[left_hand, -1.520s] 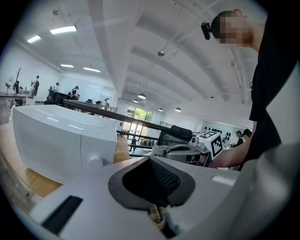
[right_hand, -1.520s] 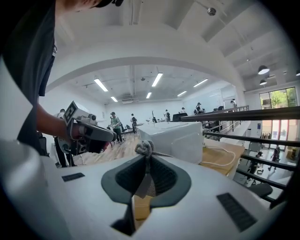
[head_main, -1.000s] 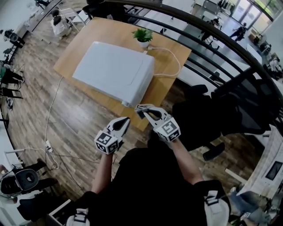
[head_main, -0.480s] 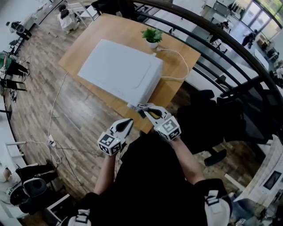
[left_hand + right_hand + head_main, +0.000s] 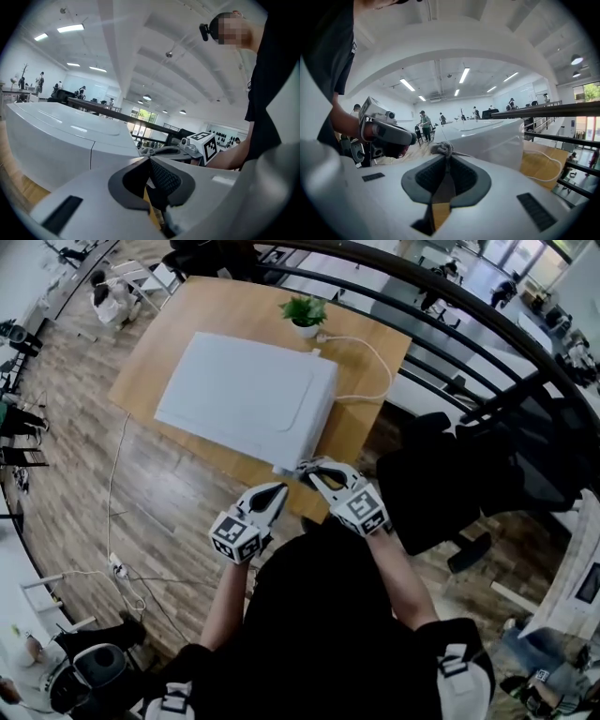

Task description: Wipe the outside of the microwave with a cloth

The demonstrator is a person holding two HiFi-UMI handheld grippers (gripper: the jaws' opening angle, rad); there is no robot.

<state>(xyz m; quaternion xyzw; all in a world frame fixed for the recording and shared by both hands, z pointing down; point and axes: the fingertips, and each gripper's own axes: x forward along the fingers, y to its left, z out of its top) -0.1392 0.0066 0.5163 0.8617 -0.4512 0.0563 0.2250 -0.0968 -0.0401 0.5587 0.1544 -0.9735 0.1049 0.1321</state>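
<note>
The main risk lies in how little of the small bunched grey cloth (image 5: 442, 148) is in use. Only a knot of it shows past the tips of the right claw (image 5: 446, 157). If it is pressed flat against the white box-shaped microwave (image 5: 244, 395), the hard tips may well scrape the casing instead of the fabric. A sideways drag could also pull the wad out of so narrow a pinch. A firm push on the near right corner might slide the microwave across the light wooden surface (image 5: 234, 306), which would tug the white power cable (image 5: 370, 352) looped at the far right. The small green potted plant (image 5: 305, 313) stands just behind the far edge, so a long sweep over the top could knock it.

The right claw is closed on the cloth, its pads meeting with the fabric squeezed at the very tip. In the head view it sits just beside the microwave's near right corner. Whether the cloth already touches the casing I cannot tell.

The left claw (image 5: 150, 160) is closed too, with nothing between its pads. It hangs to the left of the right one, close to the near wall of the microwave and apart from it.
</note>
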